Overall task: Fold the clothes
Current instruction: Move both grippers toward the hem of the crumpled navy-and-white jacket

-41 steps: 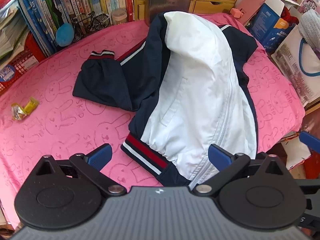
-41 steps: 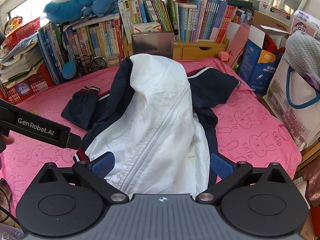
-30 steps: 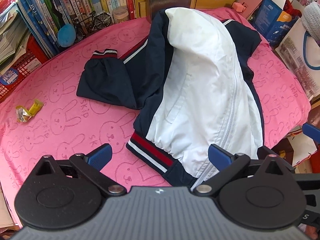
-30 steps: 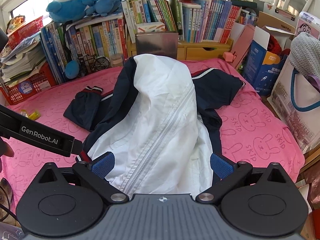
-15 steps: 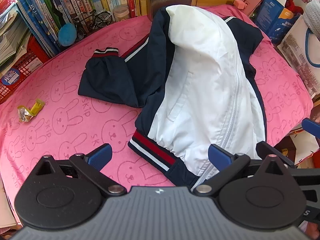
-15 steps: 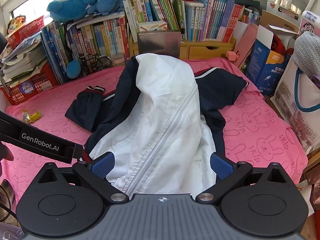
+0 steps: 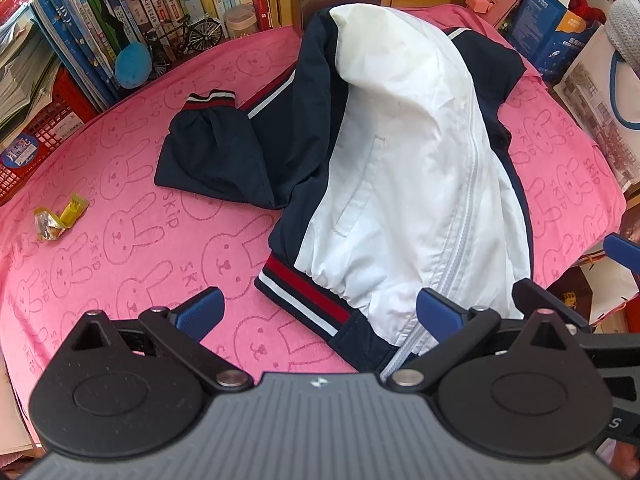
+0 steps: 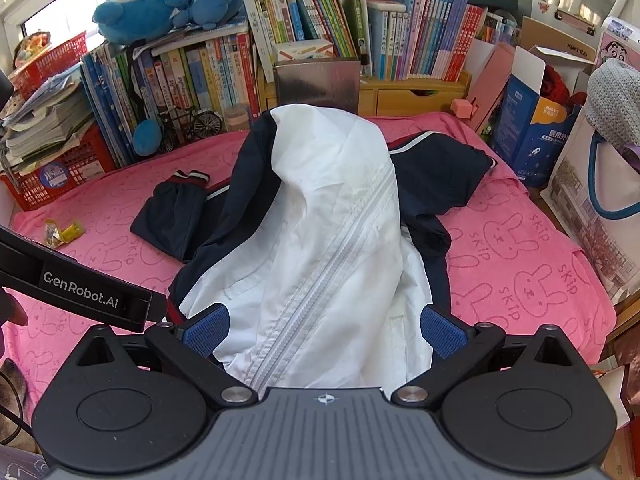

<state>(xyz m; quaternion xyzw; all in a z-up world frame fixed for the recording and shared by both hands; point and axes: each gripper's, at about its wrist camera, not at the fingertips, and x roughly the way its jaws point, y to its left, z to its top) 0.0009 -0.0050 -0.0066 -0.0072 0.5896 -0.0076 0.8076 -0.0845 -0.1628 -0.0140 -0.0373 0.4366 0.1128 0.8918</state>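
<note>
A navy and white zip jacket (image 7: 400, 168) lies lengthwise on the pink bunny-print cloth (image 7: 120, 208), hem toward me. Its left sleeve (image 7: 208, 148), with a red and white cuff, is folded out to the left. The red-striped hem (image 7: 308, 296) sits just ahead of my left gripper (image 7: 318, 314), which is open and empty above the cloth. In the right wrist view the jacket (image 8: 320, 240) fills the middle. My right gripper (image 8: 324, 328) is open and empty over the white hem and zip. The left gripper's body (image 8: 80, 292) shows at its left.
A yellow wrapper (image 7: 60, 216) lies on the cloth at the left. Books (image 8: 320, 40), a red basket (image 8: 60, 172), a toy bicycle (image 8: 192, 124) and a metal box (image 8: 316, 84) line the back. Boxes and a tote bag (image 8: 592, 208) stand at the right edge.
Both grippers have drawn back slightly toward me and stayed open. The jacket has not moved.
</note>
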